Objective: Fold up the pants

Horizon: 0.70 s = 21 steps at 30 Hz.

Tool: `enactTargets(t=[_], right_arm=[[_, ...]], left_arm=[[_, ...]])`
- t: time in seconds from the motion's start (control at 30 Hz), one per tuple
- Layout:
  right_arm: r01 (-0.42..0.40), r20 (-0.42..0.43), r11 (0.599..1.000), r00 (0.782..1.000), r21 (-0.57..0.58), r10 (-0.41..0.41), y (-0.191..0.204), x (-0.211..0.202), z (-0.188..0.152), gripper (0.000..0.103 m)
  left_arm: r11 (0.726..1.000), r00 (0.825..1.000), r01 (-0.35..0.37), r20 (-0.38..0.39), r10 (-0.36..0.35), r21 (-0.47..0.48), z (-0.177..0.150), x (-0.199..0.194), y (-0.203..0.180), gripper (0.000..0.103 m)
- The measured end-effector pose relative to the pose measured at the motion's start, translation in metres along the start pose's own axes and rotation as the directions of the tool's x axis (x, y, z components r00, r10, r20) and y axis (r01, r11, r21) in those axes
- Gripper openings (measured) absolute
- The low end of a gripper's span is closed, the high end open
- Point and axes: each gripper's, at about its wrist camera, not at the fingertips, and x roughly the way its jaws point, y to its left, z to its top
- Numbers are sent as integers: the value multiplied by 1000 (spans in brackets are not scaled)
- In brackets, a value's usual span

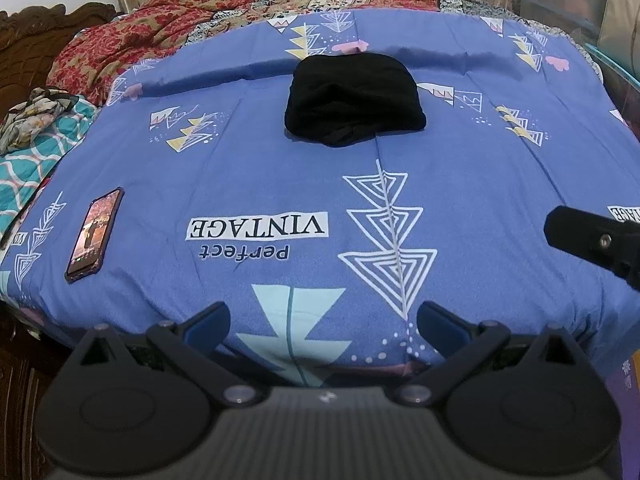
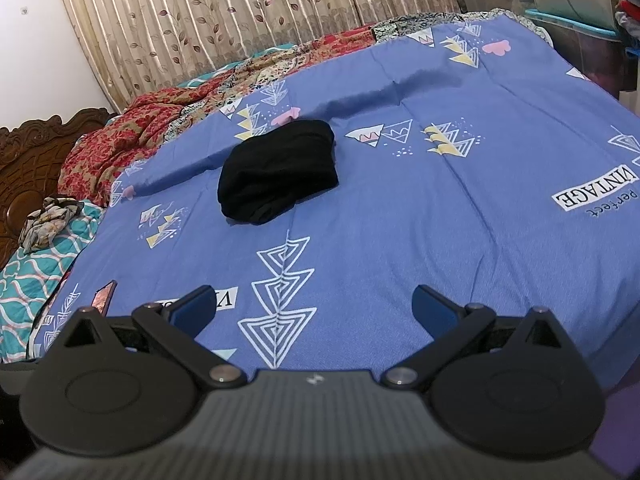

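Black and matte, the pants (image 1: 354, 98) lie folded into a compact, thick bundle on the blue sheet (image 1: 256, 168) of the bed, toward its far middle. The bundle's far edge is rounded and its near edge shows stacked layers with a small lip of fabric poking out at the front. In the right wrist view the pants (image 2: 280, 170) sit left of centre, well apart from both grippers.

At the far left stands a carved wooden headboard (image 1: 36, 40), with a crumpled floral cloth (image 1: 34, 114) on a teal patterned quilt (image 1: 24, 168) in front of it. Next, a phone (image 1: 95, 235) lies face up on the sheet near the left edge, its screen lit; only its corner shows in the right wrist view (image 2: 105, 294). A red patterned blanket (image 1: 132, 36) is bunched along the far left side of the bed, before a leaf-print curtain (image 2: 224, 12).

Printed on the sheet, upside down to the camera, a white label reads "VINTAGE" (image 1: 258, 226) with "perfect" in dark letters at its near side. The same print appears at the right in the right wrist view (image 2: 592, 192). White line-drawn triangles run across the sheet beside it.

The left gripper (image 1: 324, 322) hovers over the near edge of the bed, jaws spread wide and empty. The right gripper (image 2: 314, 306) hangs likewise, jaws spread, holding nothing; one of its fingers (image 1: 580, 232) enters the left wrist view at the right edge.
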Motion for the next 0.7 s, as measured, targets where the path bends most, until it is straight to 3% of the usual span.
enactTargets(t=[0.7], right_arm=[[7,7,1000,1000,-10,-7,0,4,-2,103]], left_arm=[[1000,1000,19,12,-19,3,0,3,0,103]])
